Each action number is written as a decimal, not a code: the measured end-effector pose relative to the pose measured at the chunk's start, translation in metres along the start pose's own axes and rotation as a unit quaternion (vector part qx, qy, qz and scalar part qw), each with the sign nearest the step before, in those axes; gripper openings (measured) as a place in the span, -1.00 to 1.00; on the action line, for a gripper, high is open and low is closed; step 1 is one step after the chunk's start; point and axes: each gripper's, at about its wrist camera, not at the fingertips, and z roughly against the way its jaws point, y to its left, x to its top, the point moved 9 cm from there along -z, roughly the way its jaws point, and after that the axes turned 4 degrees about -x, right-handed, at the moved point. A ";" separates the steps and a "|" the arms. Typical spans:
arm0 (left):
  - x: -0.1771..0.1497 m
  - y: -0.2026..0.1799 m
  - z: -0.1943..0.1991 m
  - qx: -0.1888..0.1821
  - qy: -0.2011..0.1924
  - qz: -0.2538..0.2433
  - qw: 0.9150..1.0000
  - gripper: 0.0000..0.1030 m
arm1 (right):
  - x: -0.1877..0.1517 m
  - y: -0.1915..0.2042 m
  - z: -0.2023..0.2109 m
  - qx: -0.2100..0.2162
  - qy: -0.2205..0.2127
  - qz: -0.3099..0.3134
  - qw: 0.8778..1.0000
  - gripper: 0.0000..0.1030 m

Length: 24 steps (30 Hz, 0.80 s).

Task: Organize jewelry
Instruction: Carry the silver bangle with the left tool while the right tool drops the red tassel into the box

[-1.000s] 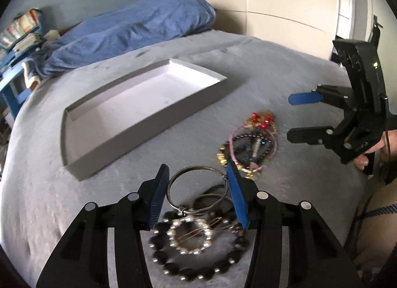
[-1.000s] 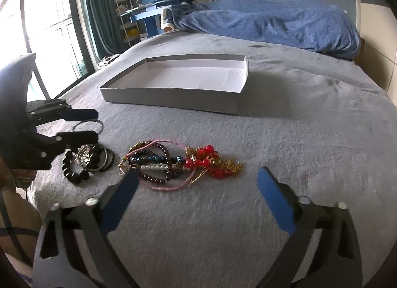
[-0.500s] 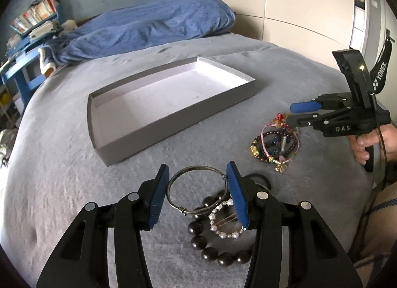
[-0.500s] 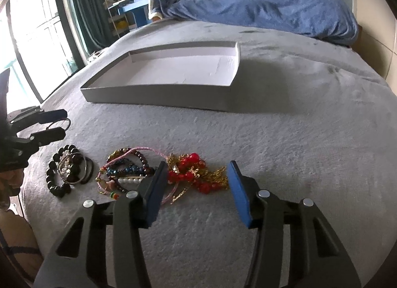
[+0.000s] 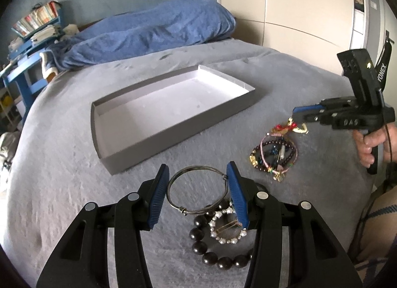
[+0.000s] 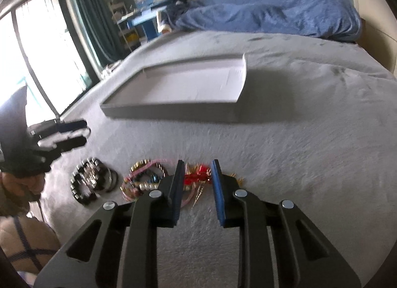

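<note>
Two heaps of jewelry lie on the grey fleece bedspread (image 5: 62,163), near each other but apart. One is a tangle of pink cord, dark beads and gold charms (image 5: 275,152), with a red-and-gold tasselled piece (image 6: 197,177) at its far end. The other is a black bead bracelet (image 5: 215,250) with a rhinestone ring (image 5: 227,226) lying on it.

A thin round metal bangle (image 5: 197,190) sits crosswise between the blue pads of the left gripper (image 5: 197,190), both pads pressed against its rim, so that tool is clenched on the bangle, above the black beads.

The right gripper (image 6: 197,180) has just been closing its jaws; the red-and-gold piece lies between the pads, and in the left wrist view the tips meet on it. The right wrist view is blurred. A hand (image 5: 369,144) grips that tool's handle at the right edge of the left view.

Beyond the jewelry stands a shallow rectangular grey cardboard tray with a white inside (image 5: 178,136), well apart from both heaps. Farther back lie a rumpled blue blanket (image 5: 148,29), a blue shelf of books (image 5: 32,27), cream wardrobe doors (image 5: 297,2) and a bright window with green curtains (image 6: 49,47).
</note>
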 end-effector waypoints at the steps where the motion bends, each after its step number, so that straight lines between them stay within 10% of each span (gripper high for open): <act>1: 0.001 0.001 0.001 0.001 -0.001 0.000 1.000 -0.03 | 0.005 -0.002 0.006 0.003 -0.008 -0.006 1.000 -0.58; 24: 0.054 0.037 0.004 0.033 -0.034 0.011 0.999 -0.03 | 0.120 0.011 0.041 0.023 -0.085 0.011 0.996 -0.58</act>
